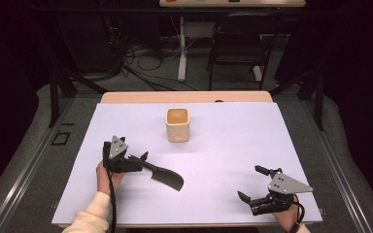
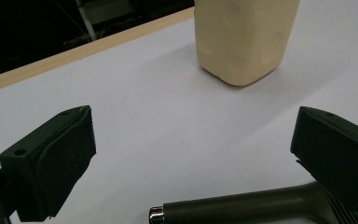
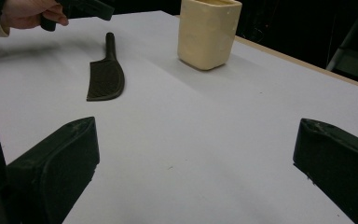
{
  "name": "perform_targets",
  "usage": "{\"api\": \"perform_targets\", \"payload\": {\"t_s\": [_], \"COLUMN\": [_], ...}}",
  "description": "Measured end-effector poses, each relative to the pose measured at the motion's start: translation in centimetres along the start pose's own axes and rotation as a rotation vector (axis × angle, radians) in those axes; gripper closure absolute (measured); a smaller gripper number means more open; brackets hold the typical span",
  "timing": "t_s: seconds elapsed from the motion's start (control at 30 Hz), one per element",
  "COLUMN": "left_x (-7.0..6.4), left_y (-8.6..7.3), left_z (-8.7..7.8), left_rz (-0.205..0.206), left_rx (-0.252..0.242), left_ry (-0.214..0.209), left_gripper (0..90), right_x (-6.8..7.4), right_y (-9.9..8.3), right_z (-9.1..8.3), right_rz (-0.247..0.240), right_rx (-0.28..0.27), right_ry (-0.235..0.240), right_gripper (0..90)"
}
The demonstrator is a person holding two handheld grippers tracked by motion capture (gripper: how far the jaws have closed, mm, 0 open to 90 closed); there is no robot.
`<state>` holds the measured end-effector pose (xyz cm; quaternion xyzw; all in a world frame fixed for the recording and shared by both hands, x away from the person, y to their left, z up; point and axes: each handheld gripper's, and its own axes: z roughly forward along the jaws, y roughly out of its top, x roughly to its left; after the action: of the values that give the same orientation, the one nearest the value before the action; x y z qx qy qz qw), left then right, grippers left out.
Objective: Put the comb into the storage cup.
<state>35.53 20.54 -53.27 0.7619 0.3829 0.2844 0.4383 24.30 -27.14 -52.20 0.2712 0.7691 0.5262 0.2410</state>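
A dark spatula (image 1: 164, 175) lies flat on the white table cover (image 1: 233, 145), near the left front of the table. Its handle points left toward the left gripper (image 1: 138, 159) and its broad blade lies to the right. In the left gripper view the handle (image 2: 242, 207), with a small shiny cap at its end, lies low between the two jaws, which stand wide apart. The right jaw is just beside the part where the handle widens; whether it touches the spatula cannot be told. The left jaw is well apart from the handle end. So the left gripper is spread wide and grips nothing.

A cream, square-sided cup (image 1: 178, 124) stands upright near the middle of the table, farther away than the spatula and a little to its right. It is well apart from both grippers.

The right gripper (image 1: 253, 183) is near the right front corner of the table, well apart from the spatula and the cup. Its jaws are wide apart with nothing between them. In the right gripper view the spatula (image 3: 105, 77) lies far off to the left, with the cup (image 3: 208, 32) beyond it.
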Motion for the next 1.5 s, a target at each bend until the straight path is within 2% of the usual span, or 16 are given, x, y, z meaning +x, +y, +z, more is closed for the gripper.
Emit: {"api": "perform_targets", "payload": {"t_s": [0.13,0.17,0.23,0.27,0.43,0.53,0.6,0.63,0.73,0.77,0.8,0.83,0.87,0.9,1.2,1.5], "left_x": [0.2,0.3,0.4,0.4,0.8,0.9,0.9,1.0,1.2,1.3,1.4,1.5,1.5,1.6,1.9,1.9], "left_y": [0.0,0.0,0.0,0.1,0.0,0.0,-0.1,-0.1,-0.3,-0.3,-0.4,-0.4,-0.5,-0.5,-0.8,-1.1], "left_z": [0.5,0.6,0.7,0.7,0.9,1.1,1.2,1.2,1.4,1.4,1.5,1.5,1.6,1.6,2.1,2.3], "left_rz": [-0.006,-0.011,-0.012,-0.016,-0.026,-0.033,-0.034,-0.034,-0.041,-0.040,-0.045,-0.043,-0.043,-0.047,-0.043,-0.033], "left_rx": [0.033,0.046,0.050,0.054,0.080,0.116,0.129,0.138,0.163,0.173,0.176,0.185,0.191,0.195,0.242,0.273], "left_ry": [0.003,-0.002,-0.004,-0.007,-0.020,-0.036,-0.040,-0.041,-0.039,-0.042,-0.046,-0.045,-0.044,-0.045,-0.025,-0.032], "left_gripper": [1.0,5.7,7.2,13.9,23.6,36.7,52.6,52.6,67.5,76.0,76.0,83.6,83.6,89.7,89.8,89.8], "right_x": [0.0,0.0,0.0,0.0,0.0,0.0,0.0,0.0,0.0,0.0,0.0,0.0,0.0,0.0,0.1,0.1], "right_y": [0.0,0.0,0.0,0.0,0.0,0.0,0.0,0.0,0.0,0.0,0.0,0.0,0.0,0.0,0.0,0.0], "right_z": [0.0,0.0,0.0,0.0,0.0,0.0,0.1,0.1,0.1,0.1,0.1,0.1,0.1,0.1,0.1,0.0], "right_rz": [0.001,0.001,0.000,0.000,0.000,0.000,-0.002,-0.002,-0.003,-0.002,-0.002,-0.001,-0.001,-0.003,-0.003,-0.002], "right_rx": [0.001,0.003,0.002,0.004,0.005,0.009,0.010,0.010,0.011,0.012,0.012,0.014,0.014,0.012,0.016,0.022], "right_ry": [0.000,0.000,0.000,0.000,0.000,0.000,0.000,0.000,0.000,0.000,0.000,0.000,0.000,-0.001,0.000,-0.001], "right_gripper": [0.0,0.0,0.0,0.0,0.0,0.0,0.0,0.0,0.0,0.0,0.0,0.0,0.0,0.0,0.2,0.2]}}
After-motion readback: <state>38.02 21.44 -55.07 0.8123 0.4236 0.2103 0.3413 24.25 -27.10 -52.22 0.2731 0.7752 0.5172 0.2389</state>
